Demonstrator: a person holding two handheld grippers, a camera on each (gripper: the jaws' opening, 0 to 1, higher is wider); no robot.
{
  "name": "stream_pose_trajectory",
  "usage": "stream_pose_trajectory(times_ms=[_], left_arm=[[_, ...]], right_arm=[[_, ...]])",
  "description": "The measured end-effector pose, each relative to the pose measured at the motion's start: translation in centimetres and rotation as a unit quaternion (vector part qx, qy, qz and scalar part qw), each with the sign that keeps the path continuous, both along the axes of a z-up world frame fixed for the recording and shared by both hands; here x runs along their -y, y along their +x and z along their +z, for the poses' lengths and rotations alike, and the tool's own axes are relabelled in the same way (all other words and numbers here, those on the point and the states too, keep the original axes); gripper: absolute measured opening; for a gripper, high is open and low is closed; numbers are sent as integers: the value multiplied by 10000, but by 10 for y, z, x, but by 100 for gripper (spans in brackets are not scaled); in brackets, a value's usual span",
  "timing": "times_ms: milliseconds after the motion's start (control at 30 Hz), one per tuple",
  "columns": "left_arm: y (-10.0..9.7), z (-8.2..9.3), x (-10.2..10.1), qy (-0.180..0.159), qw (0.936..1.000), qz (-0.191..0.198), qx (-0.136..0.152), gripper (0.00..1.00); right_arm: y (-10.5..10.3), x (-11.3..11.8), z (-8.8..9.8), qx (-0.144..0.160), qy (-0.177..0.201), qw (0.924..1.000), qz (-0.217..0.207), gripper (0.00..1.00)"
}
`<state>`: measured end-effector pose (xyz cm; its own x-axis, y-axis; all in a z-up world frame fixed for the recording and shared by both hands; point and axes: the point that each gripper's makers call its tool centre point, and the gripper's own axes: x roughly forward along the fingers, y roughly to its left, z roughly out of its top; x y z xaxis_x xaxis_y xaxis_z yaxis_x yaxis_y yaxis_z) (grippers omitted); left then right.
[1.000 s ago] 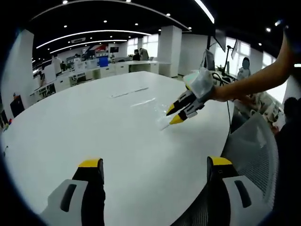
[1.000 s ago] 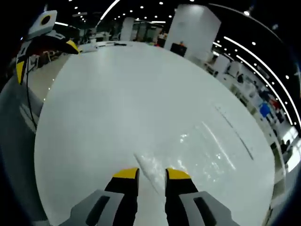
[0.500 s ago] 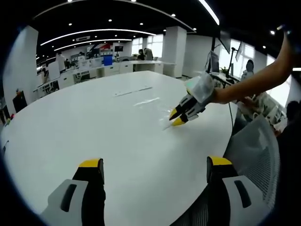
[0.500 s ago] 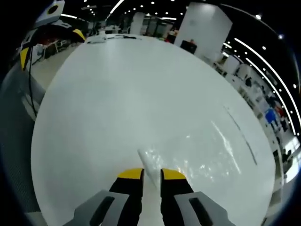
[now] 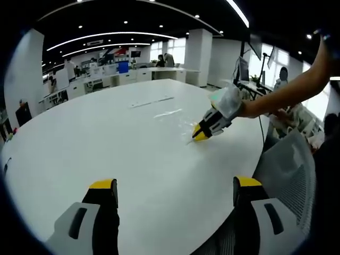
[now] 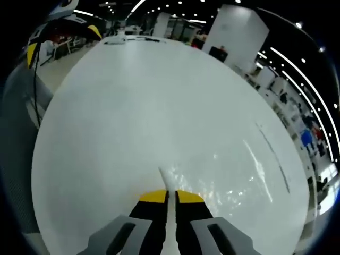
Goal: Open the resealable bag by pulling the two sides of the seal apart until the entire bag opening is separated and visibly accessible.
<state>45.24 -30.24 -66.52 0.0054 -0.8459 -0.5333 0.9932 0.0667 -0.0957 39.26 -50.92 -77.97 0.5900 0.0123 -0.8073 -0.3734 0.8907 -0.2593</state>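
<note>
A clear resealable bag [image 6: 228, 183] lies flat on the round white table [image 6: 133, 106], hard to make out but for its glints. My right gripper [image 6: 171, 197] is shut on the bag's near edge, a white strip poking out between its yellow tips. In the left gripper view that same right gripper [image 5: 201, 134] pinches the bag [image 5: 178, 119] at the table's right side, held by a person's arm [image 5: 281, 93]. My left gripper [image 5: 175, 186] stands wide open near the table's front edge, far from the bag, nothing between its fingers. It also shows in the right gripper view's far top left as the left gripper [image 6: 58, 24].
A grey mesh chair [image 5: 289, 170] stands at the table's right edge beside the arm. Two thin strips [image 5: 151, 101] lie further back on the table. Desks, pillars and a person fill the office behind.
My right gripper's jaws have narrowed from a gap to shut on the bag's edge. The left gripper has stayed open and almost still.
</note>
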Motion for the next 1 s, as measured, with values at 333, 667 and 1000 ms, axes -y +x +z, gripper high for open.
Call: stream_pose_trajectory(times_ms=[333, 667, 1000], left_arm=[[-2, 1, 2, -14, 10000, -30, -2, 87], [-5, -1, 1, -1, 10000, -56, -9, 87], [-4, -1, -1, -3, 10000, -20, -19, 87]], right_arm=[[-1, -2, 3, 26, 19, 9999, 100, 0], [-3, -5, 3, 16, 174, 9998, 53, 0], [3, -8, 2, 16, 336, 9994, -59, 4]])
